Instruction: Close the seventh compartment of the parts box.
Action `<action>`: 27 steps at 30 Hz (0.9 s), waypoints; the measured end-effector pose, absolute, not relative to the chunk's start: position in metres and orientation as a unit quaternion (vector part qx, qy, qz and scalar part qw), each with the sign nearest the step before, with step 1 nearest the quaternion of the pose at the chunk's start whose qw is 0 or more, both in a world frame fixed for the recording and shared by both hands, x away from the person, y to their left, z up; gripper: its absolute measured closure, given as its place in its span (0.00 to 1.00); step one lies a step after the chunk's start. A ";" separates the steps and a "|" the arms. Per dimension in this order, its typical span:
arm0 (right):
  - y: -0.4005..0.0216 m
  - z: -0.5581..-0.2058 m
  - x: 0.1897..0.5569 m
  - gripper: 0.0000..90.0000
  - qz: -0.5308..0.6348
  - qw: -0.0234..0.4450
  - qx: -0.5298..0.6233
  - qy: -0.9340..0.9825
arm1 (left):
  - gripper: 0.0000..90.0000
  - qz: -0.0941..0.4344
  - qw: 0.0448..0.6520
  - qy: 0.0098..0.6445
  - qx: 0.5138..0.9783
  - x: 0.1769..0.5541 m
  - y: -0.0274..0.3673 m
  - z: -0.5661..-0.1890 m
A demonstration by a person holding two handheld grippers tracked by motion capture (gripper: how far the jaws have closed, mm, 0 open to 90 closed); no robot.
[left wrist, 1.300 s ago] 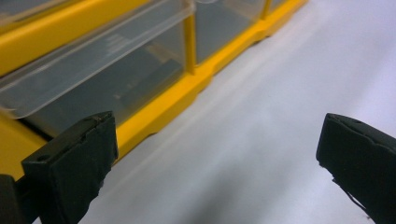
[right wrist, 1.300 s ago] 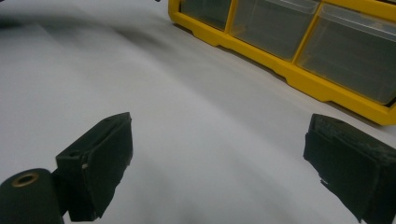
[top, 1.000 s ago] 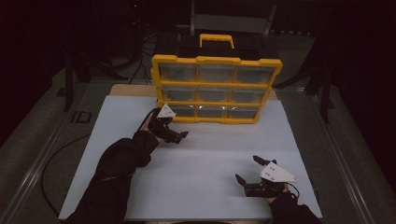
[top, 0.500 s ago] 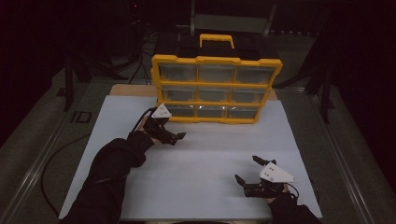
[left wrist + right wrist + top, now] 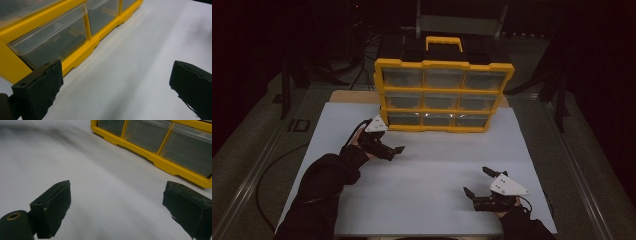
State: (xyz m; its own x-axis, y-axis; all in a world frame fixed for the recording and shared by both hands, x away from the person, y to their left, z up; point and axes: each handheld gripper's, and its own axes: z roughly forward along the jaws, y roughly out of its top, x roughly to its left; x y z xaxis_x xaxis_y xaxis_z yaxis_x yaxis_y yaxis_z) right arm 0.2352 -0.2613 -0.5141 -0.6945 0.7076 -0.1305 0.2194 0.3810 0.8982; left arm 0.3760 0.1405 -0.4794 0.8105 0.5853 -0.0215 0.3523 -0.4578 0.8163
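As both grippers wait with jaws spread and empty, the organizer (image 5: 443, 95) stands at the table's far edge | left gripper (image 5: 393, 150) near its bottom-left drawer (image 5: 50, 45), just ahead-left, bin row running along that edge | right gripper (image 5: 477, 182) well apart, near corner.

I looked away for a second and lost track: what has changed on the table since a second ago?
The left gripper has eased a little toward the table's left, staying close to the yellow drawer organizer's bottom left drawer, jaws open and empty. The right gripper stays open and low at the near right; the organizer has not moved.
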 end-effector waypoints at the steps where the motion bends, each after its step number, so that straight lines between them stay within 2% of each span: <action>1: -0.261 -0.514 0.235 0.09 0.472 0.258 0.293 0.790 | 0.00 0.131 0.438 0.277 0.845 0.374 0.141 -0.480; 27: -0.260 -0.513 0.235 0.09 0.470 0.260 0.291 0.791 | 0.00 0.126 0.449 0.292 0.835 0.339 0.170 -0.497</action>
